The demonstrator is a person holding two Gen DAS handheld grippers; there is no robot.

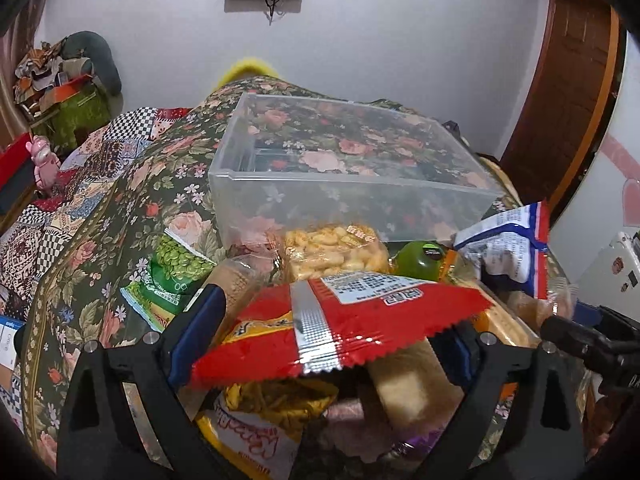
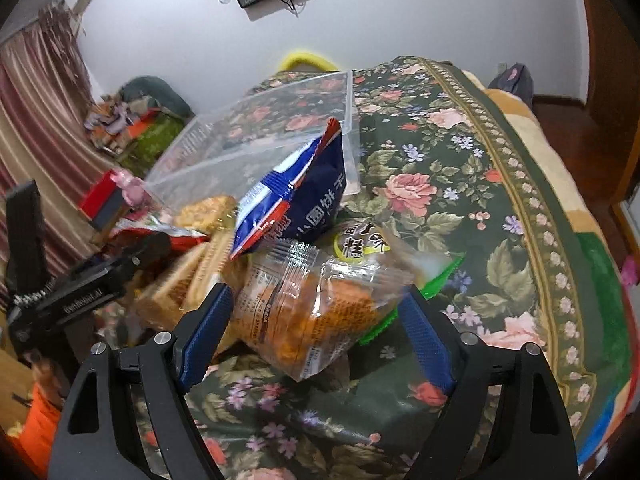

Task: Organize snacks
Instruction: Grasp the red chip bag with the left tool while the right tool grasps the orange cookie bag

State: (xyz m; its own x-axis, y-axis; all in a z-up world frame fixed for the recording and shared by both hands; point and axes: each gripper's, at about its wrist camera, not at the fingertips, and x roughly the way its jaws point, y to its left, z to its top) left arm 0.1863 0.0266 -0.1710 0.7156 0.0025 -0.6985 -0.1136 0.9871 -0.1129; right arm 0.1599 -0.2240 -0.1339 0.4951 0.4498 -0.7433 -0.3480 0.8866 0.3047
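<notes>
The left gripper [image 1: 332, 344] holds its jaws apart around a red packet [image 1: 340, 320]; the right gripper [image 2: 316, 328] holds its jaws apart around a clear orange-snack bag [image 2: 320, 304]. Both lie in the snack pile just before the clear bin [image 1: 348, 184], with bare floral bedspread [image 2: 460, 168] right of it
</notes>
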